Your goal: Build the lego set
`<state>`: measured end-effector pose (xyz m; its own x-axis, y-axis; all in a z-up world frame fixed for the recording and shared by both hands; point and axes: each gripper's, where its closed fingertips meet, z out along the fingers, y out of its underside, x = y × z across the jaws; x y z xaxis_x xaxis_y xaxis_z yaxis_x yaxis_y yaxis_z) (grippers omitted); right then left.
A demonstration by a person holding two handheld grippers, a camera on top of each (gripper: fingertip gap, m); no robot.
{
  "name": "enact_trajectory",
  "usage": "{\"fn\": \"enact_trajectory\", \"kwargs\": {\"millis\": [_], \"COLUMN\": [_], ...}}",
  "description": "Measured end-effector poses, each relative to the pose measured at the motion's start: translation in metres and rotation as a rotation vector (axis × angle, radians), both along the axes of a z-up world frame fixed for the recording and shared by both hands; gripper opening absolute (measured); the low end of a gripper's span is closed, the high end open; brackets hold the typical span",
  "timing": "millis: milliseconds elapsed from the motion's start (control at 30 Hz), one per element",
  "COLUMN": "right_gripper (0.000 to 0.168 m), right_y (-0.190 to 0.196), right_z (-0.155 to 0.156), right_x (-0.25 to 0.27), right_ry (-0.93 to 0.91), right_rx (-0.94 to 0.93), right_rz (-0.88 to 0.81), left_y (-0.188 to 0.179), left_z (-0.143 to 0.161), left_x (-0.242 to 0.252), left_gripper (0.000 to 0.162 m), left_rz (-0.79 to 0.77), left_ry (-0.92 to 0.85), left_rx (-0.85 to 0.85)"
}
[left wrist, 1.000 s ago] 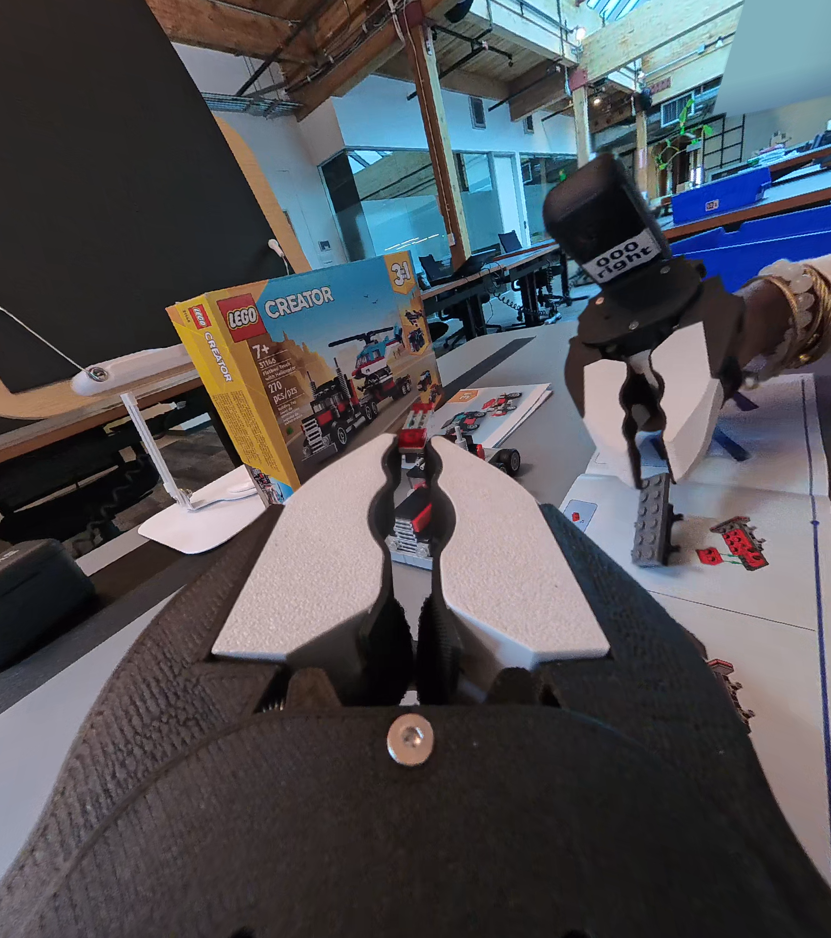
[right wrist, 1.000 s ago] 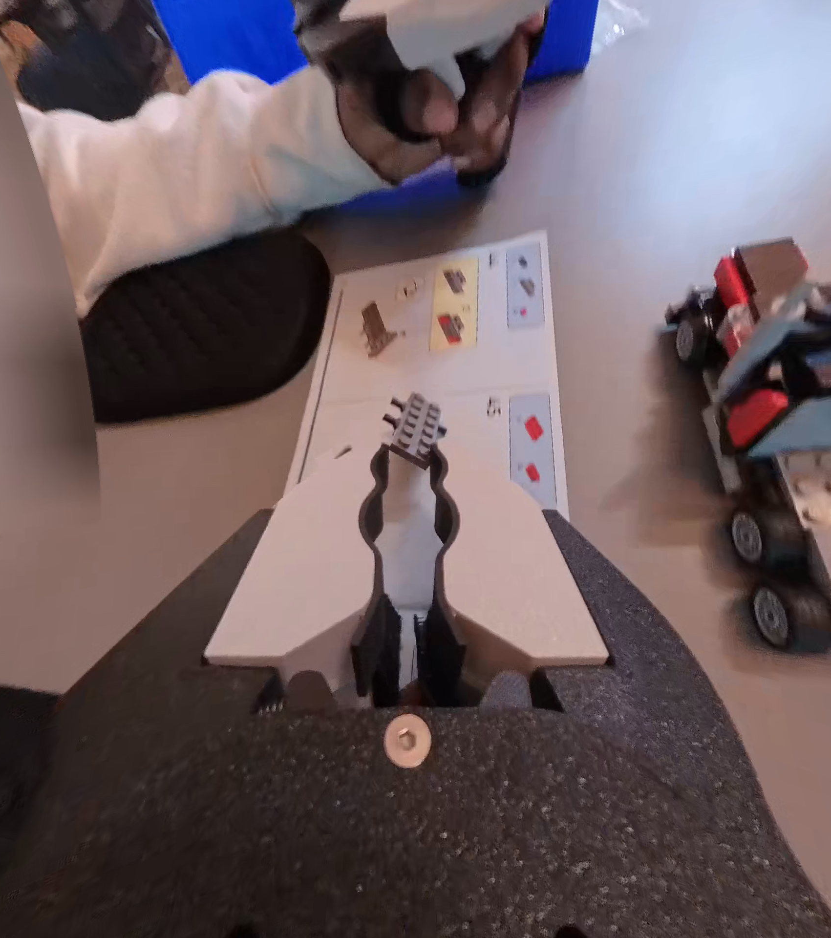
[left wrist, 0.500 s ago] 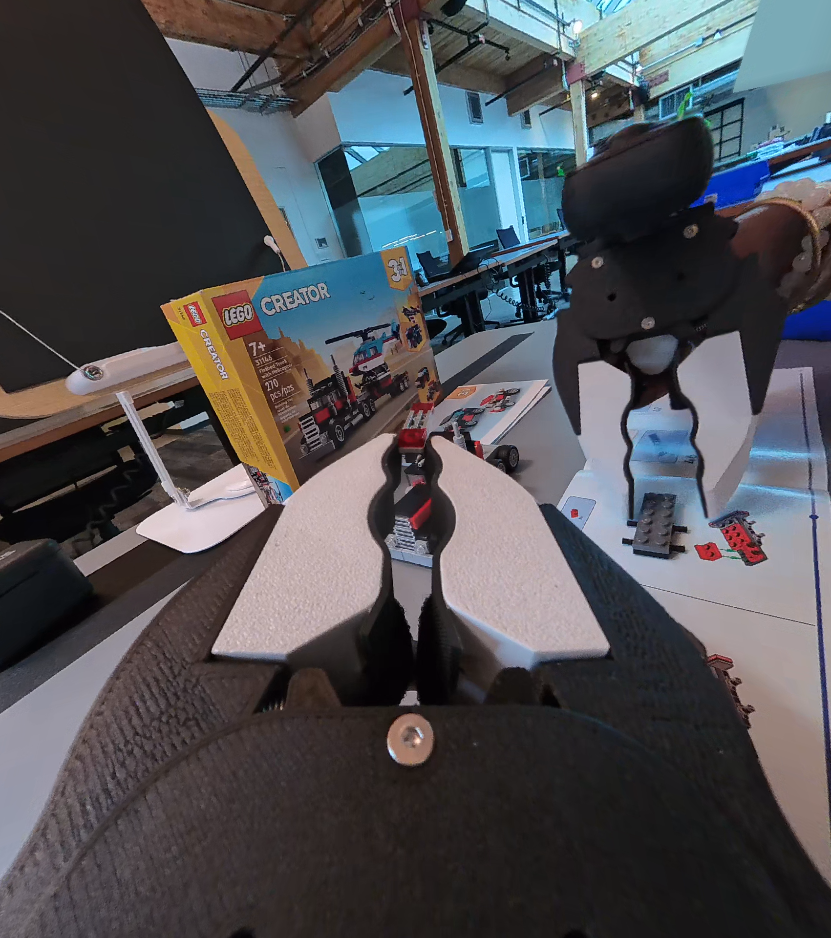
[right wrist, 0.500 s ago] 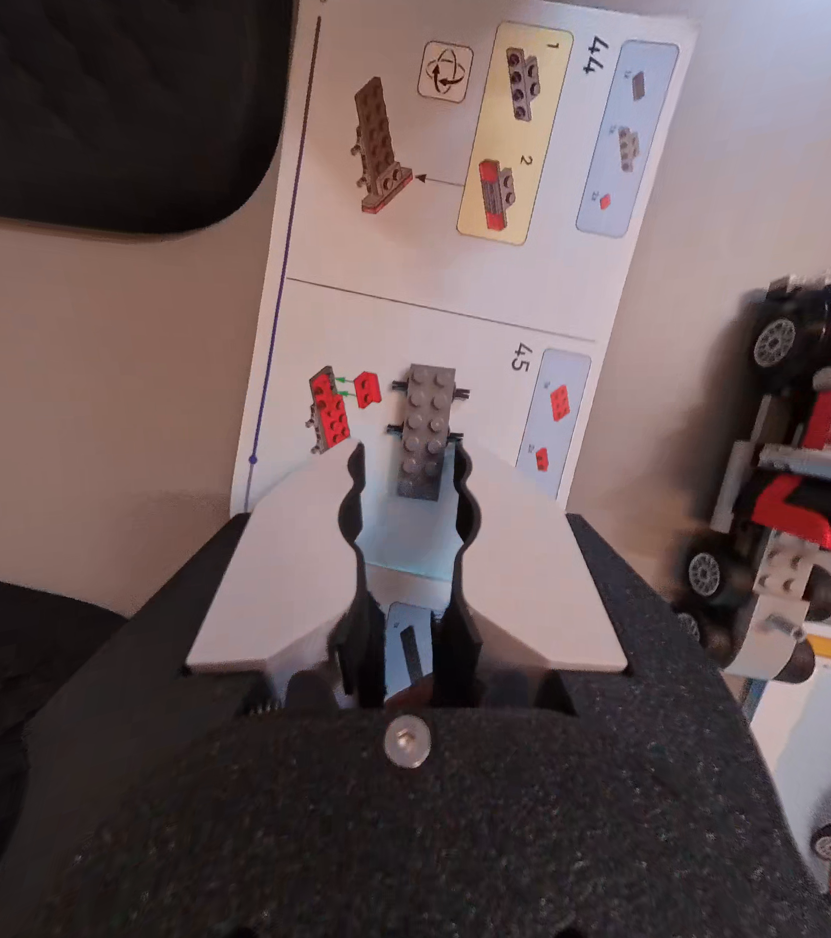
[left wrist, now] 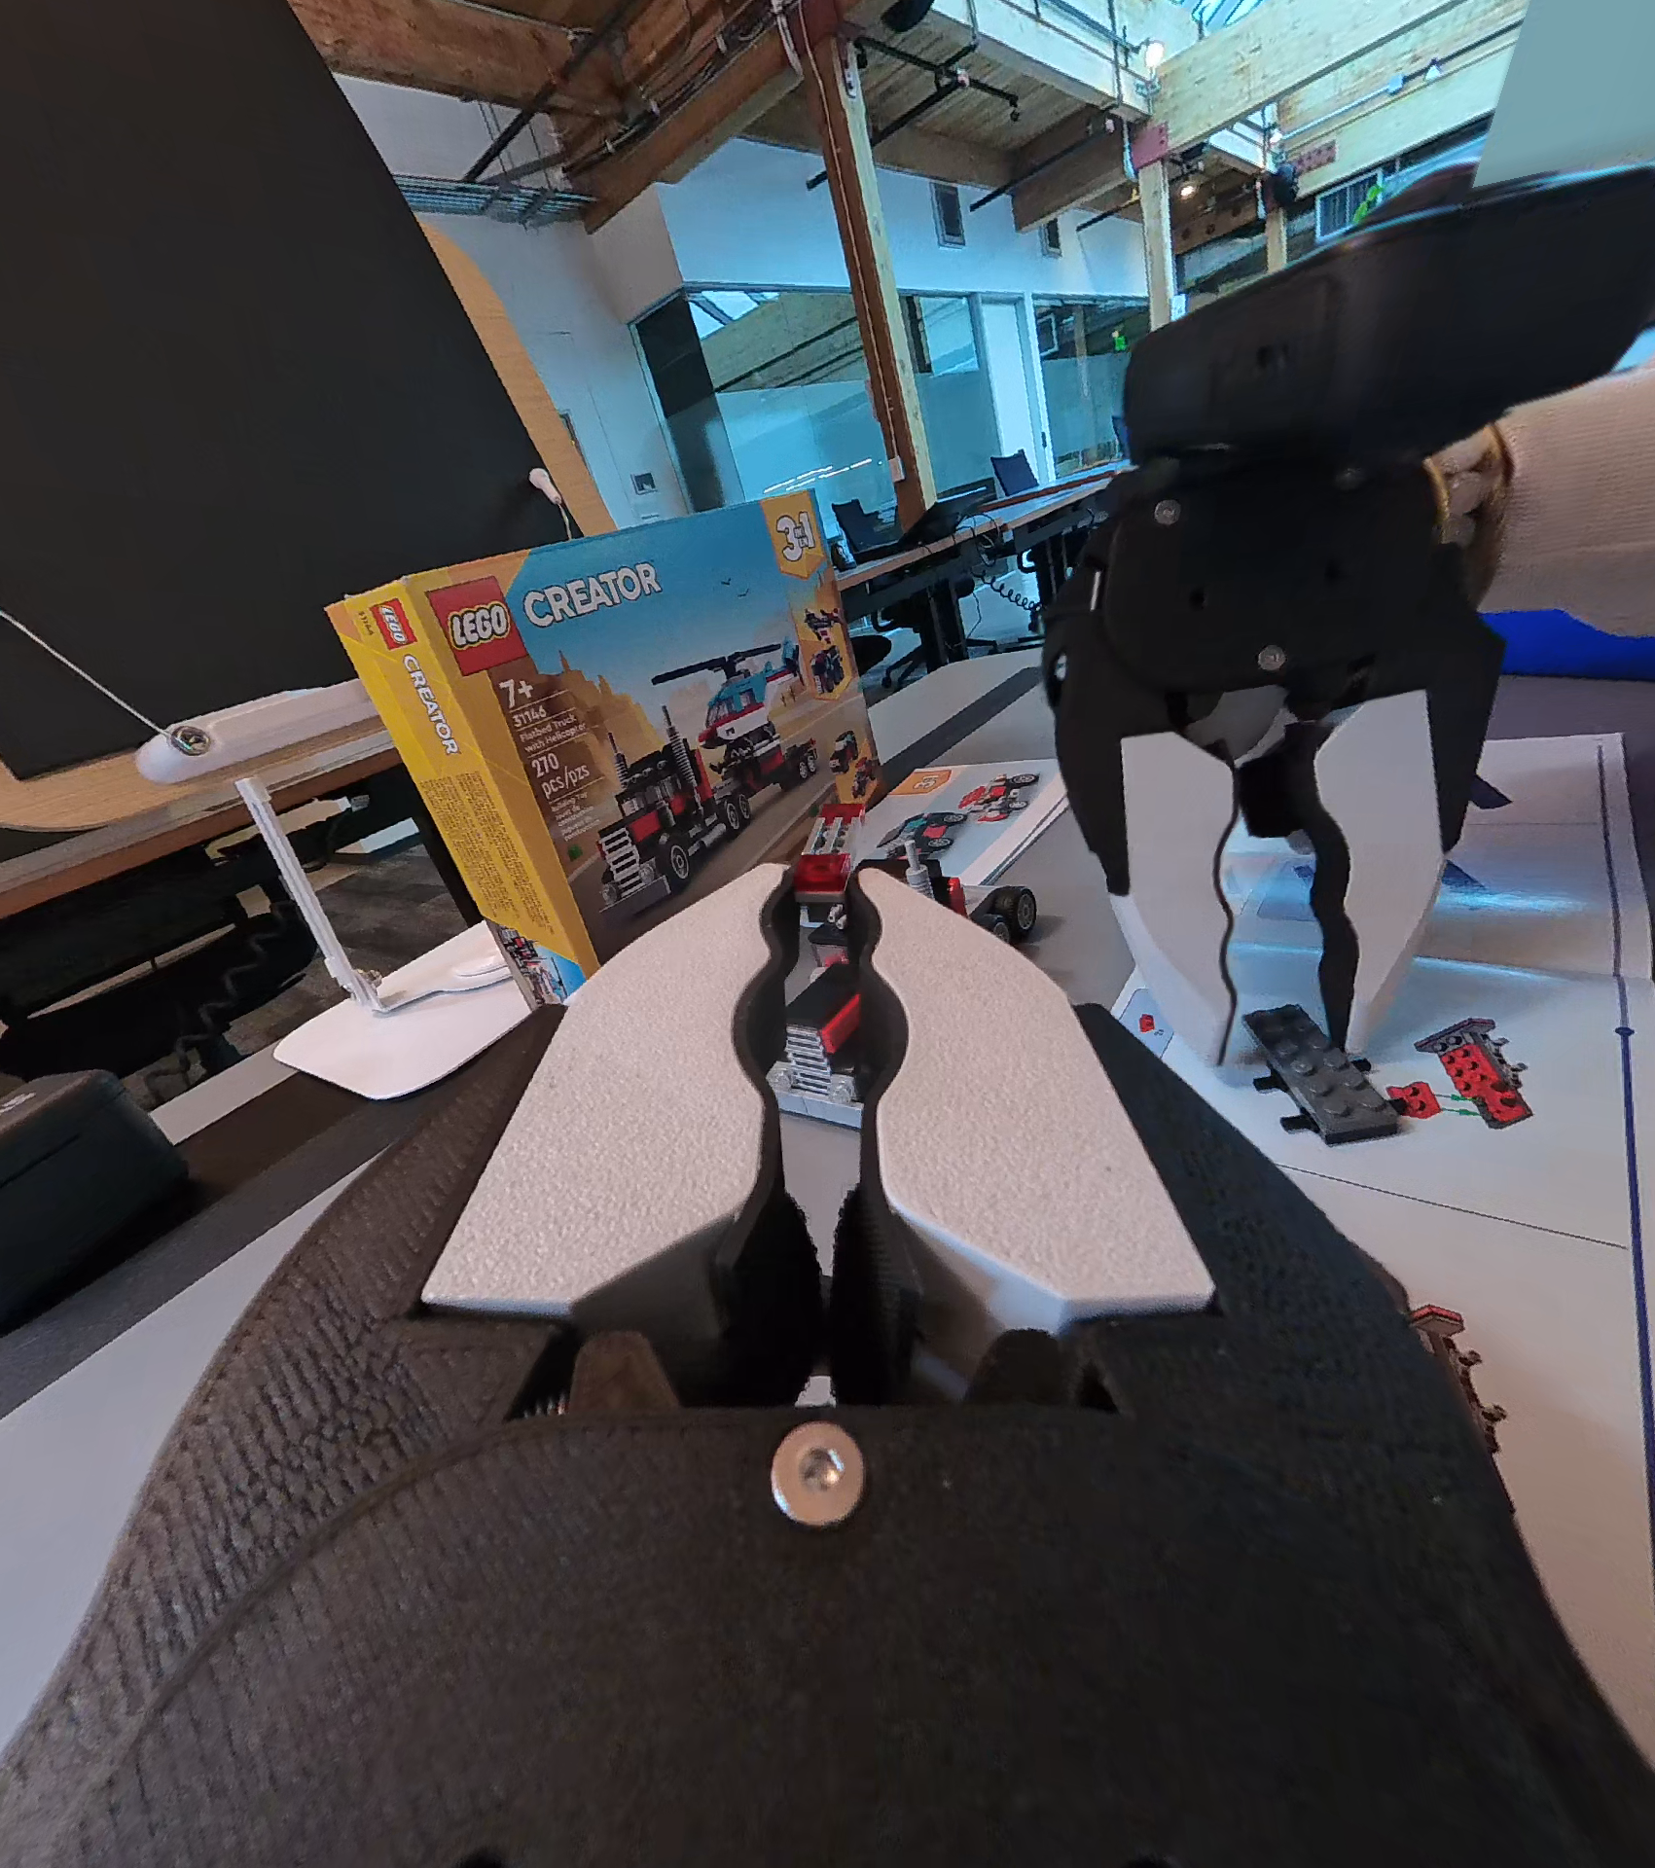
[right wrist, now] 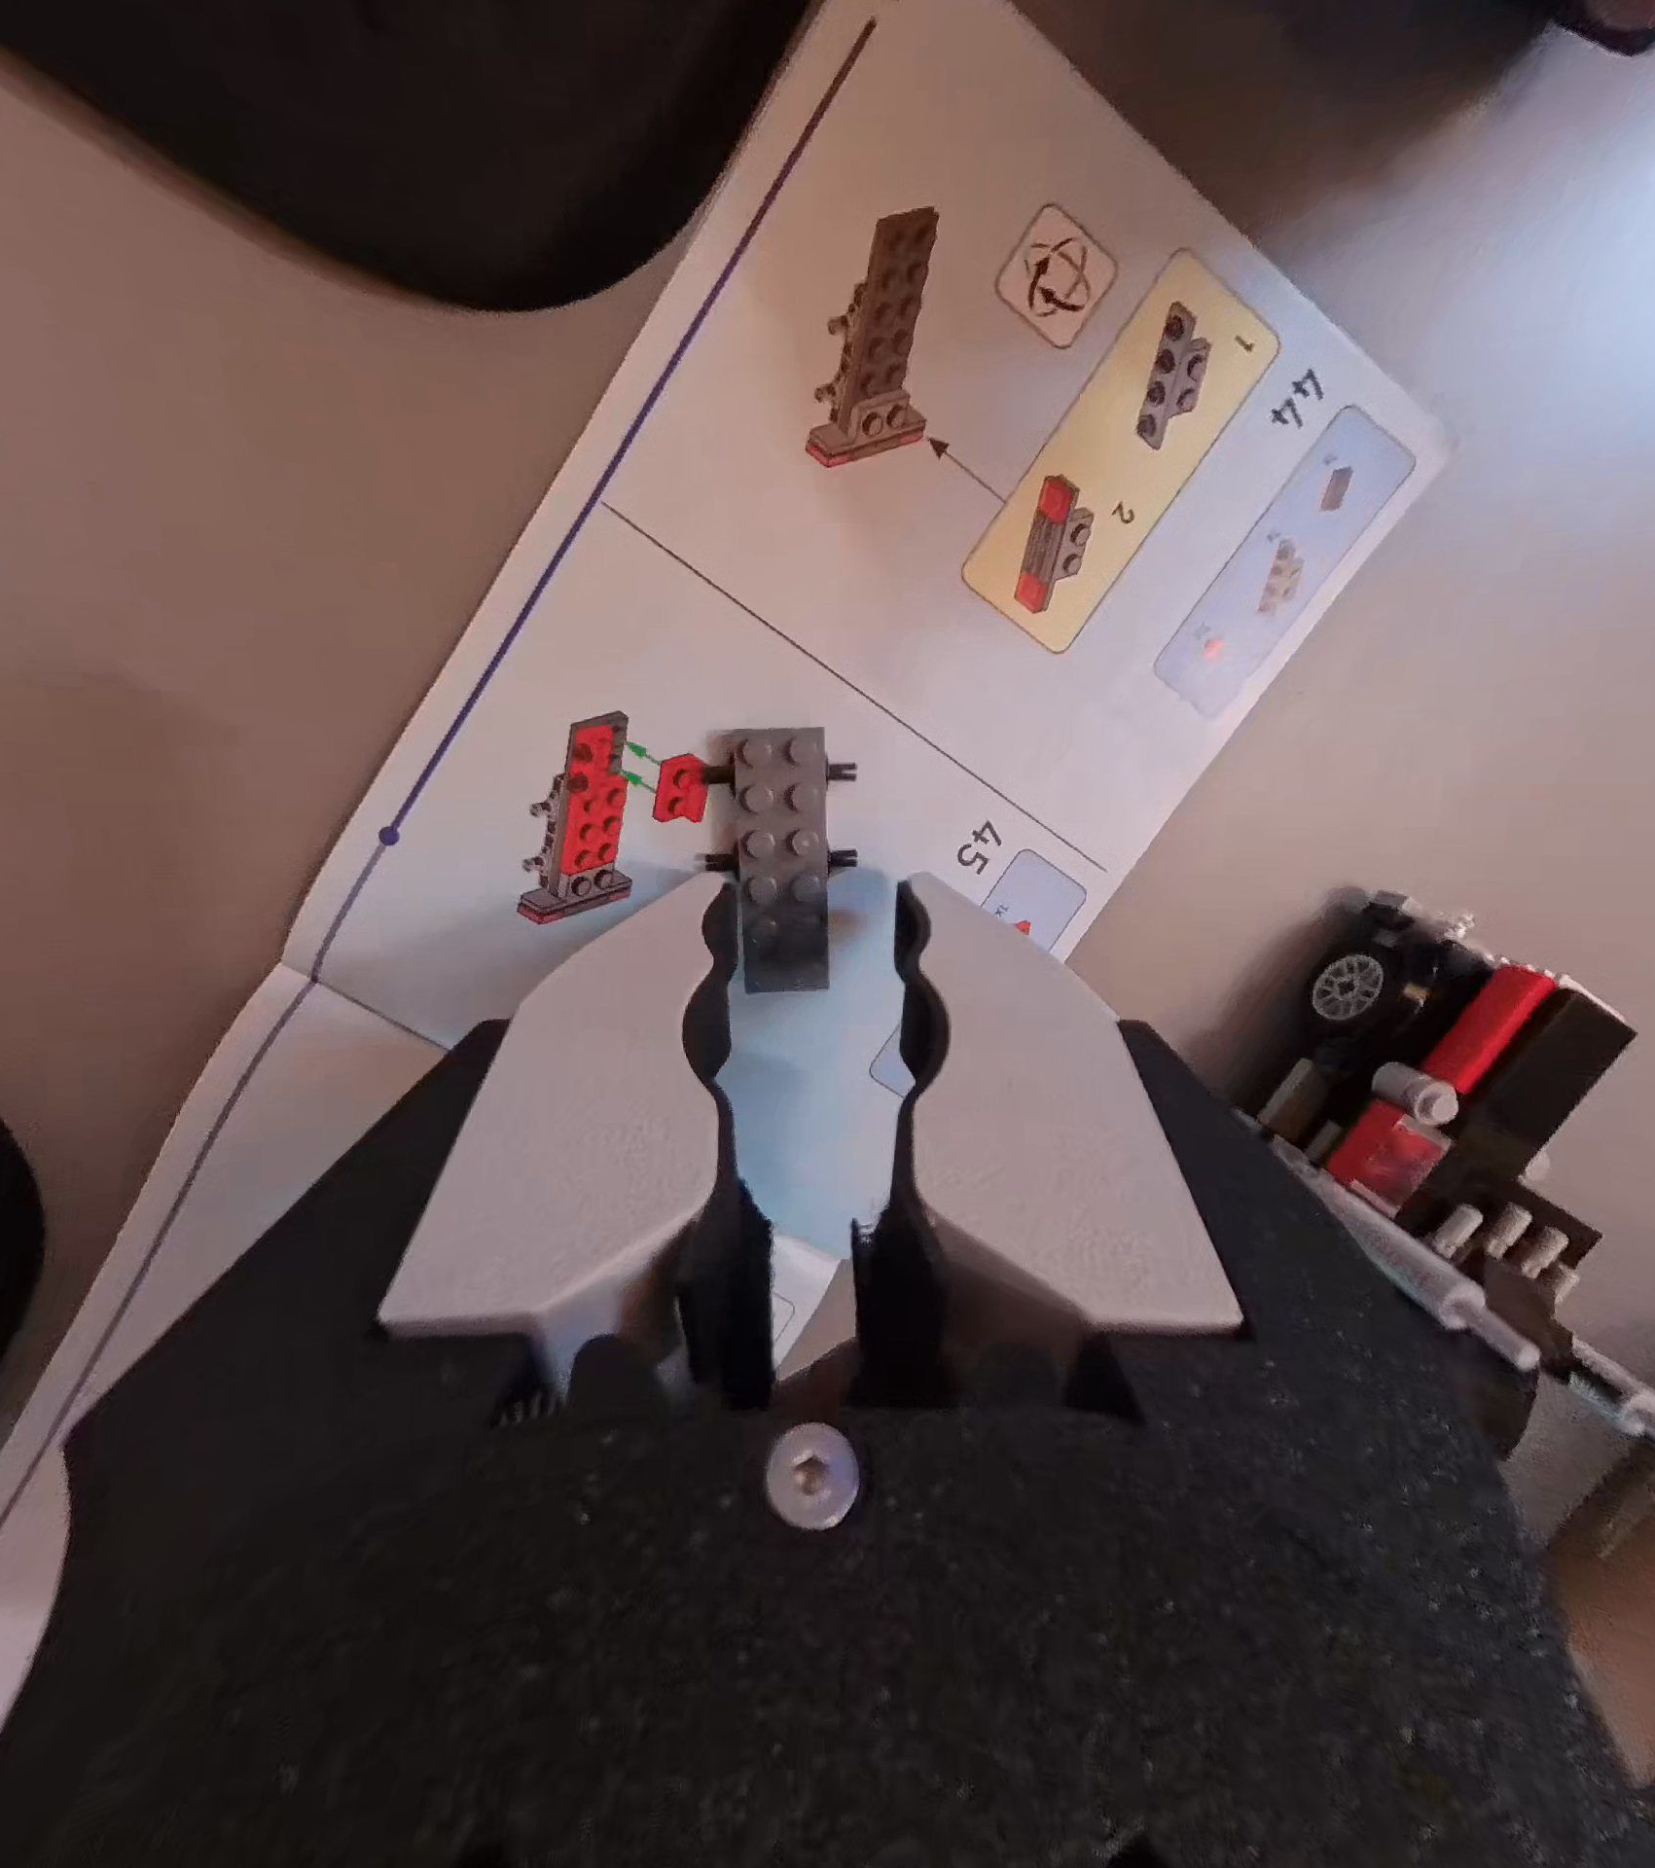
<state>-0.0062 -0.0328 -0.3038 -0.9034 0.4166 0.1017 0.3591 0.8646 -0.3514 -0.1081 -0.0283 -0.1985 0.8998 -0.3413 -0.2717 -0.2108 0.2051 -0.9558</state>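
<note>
Your bench [left wrist: 146, 1415] carries everything here. Standing upright toward its far left side is the yellow and blue set box [left wrist: 601, 728], with a white lamp base [left wrist: 398, 1021] just beside it at the left. The open instruction booklet [right wrist: 803, 606] lies flat along the right side of the bench, and a smaller leaflet [left wrist: 995, 809] lies farther back near the box. The partly built black and red truck [left wrist: 833, 1011] sits between the box and the booklet; in your right wrist view it [right wrist: 1440, 1092] is just off the booklet's edge.

Your left claw [left wrist: 821, 890] points at the truck with its two fingers drawn nearly together and only a narrow gap between them, nothing pinched.

Your right claw [right wrist: 808, 900] hangs over the booklet, fingers spread apart and empty. From the left it [left wrist: 1283, 1046] points down, tips just above the page.

The grey studded plate [right wrist: 783, 849] lies flat on the booklet's page beside the red printed drawing, its near end between your right claw's spread tips, not gripped.
</note>
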Motion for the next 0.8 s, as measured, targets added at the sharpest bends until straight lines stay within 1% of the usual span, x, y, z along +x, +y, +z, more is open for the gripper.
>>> {"fn": "enact_trajectory", "kwargs": {"millis": [100, 200, 433, 500, 600, 733, 800], "right_gripper": [0.032, 0.034, 0.031, 0.030, 0.029, 0.029, 0.030], "right_y": [0.005, 0.004, 0.009, 0.011, 0.012, 0.006, 0.000], "right_z": [0.003, 0.007, 0.009, 0.015, 0.037, 0.080, 0.097], "right_x": [0.005, 0.010, 0.010, 0.007, -0.004, -0.025, -0.033], "right_ry": [0.029, 0.034, 0.066, 0.100, 0.202, 0.385, 0.462], "right_rx": [-0.014, -0.082, -0.151, -0.169, -0.281, -0.511, -0.589], "right_rz": [-0.045, -0.093, -0.172, -0.215, -0.306, -0.418, -0.432], "left_y": [0.000, 0.001, 0.000, -0.001, -0.004, -0.009, -0.009], "left_z": [0.000, -0.001, 0.000, 0.000, 0.004, 0.006, 0.004], "left_x": [0.000, 0.002, 0.001, 0.003, 0.013, 0.029, 0.034], "left_gripper": [0.009, 0.009, 0.009, 0.008, 0.008, 0.009, 0.009], "left_rz": [-0.002, -0.007, -0.007, -0.020, -0.089, -0.185, -0.208], "left_ry": [-0.001, 0.004, 0.001, -0.001, -0.029, -0.044, -0.037], "left_rx": [0.000, -0.004, -0.002, -0.003, -0.002, -0.011, -0.021]}}
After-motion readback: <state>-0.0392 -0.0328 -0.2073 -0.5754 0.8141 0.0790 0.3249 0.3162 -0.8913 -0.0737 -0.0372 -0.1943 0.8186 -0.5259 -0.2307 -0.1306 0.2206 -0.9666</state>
